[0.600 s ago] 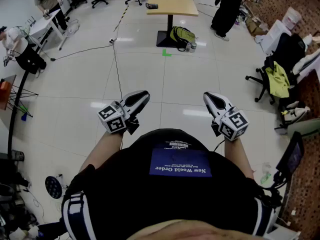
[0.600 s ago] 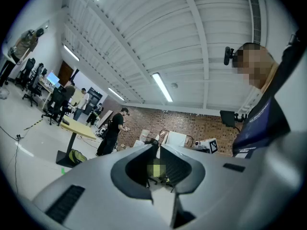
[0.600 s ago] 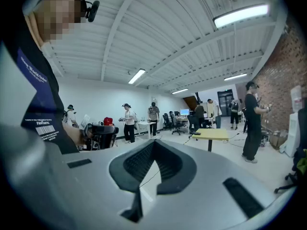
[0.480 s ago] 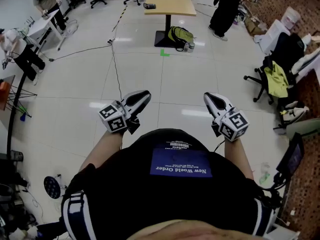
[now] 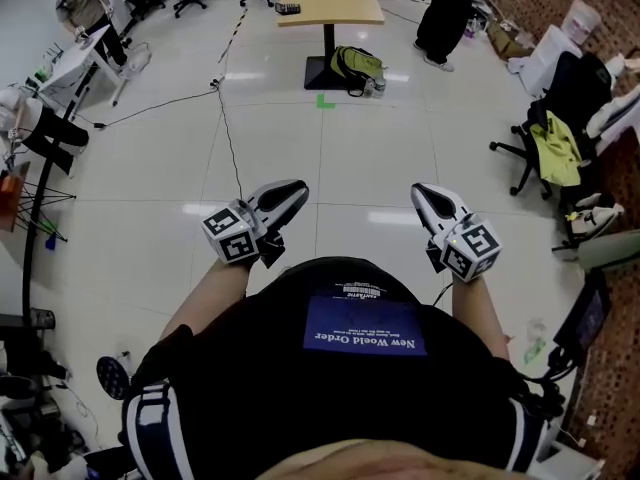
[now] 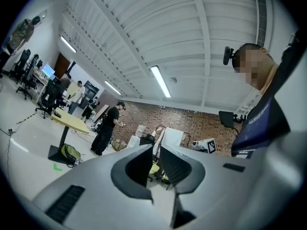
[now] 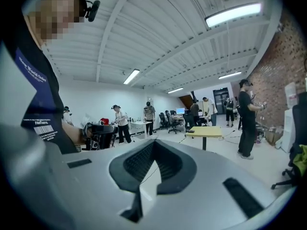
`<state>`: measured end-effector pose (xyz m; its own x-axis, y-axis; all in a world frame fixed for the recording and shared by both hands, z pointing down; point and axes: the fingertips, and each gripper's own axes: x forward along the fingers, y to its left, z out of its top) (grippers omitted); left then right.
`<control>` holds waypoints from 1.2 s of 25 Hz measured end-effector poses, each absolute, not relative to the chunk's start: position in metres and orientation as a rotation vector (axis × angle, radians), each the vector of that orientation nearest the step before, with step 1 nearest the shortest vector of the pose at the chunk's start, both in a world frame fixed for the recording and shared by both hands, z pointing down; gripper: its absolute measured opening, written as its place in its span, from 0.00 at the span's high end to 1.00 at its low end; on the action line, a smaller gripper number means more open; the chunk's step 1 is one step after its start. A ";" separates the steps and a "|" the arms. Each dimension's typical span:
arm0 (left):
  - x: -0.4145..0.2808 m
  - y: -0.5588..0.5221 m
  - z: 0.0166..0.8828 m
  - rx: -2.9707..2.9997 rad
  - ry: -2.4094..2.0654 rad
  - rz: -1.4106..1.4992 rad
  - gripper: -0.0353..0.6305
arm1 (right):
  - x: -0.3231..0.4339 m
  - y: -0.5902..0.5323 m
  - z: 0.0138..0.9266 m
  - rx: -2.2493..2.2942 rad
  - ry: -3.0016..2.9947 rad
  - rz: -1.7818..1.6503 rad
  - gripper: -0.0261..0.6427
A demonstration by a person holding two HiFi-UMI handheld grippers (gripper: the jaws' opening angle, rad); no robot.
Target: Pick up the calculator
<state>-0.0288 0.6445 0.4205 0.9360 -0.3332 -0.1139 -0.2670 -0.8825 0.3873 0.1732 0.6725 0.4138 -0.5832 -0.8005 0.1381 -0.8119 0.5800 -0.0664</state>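
Barely anything was done yet: the small dark flat calculator was spotted on the far pale wooden pedestal table, well apart from the left gripper and right gripper, both pinched closed and empty.

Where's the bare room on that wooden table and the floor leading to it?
The table top is bare right of the small dark calculator at its left edge. Tiled floor ahead is open between the cable and the chair. Crowded: backpack by the table's base.
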 end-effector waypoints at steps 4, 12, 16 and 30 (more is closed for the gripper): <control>-0.023 0.616 0.425 2.701 -0.425 -0.236 0.86 | 0.175 0.647 0.419 1.375 -2.704 0.214 0.98; -0.074 0.509 0.431 2.688 -0.346 -0.269 0.86 | 0.117 0.544 0.410 1.422 -2.659 0.178 0.98; -0.112 0.439 0.419 2.708 -0.332 -0.261 0.86 | 0.079 0.480 0.391 1.439 -2.656 0.158 0.98; -0.178 0.262 0.428 2.662 -0.431 -0.275 0.86 | 0.011 0.290 0.404 1.312 -2.725 0.255 0.98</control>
<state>-0.1778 0.2624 0.4283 0.9320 -0.3405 -0.1239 -0.2556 -0.8603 0.4411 0.0108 0.2896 0.4042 -0.6217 -0.7650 0.1682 -0.7829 0.6133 -0.1045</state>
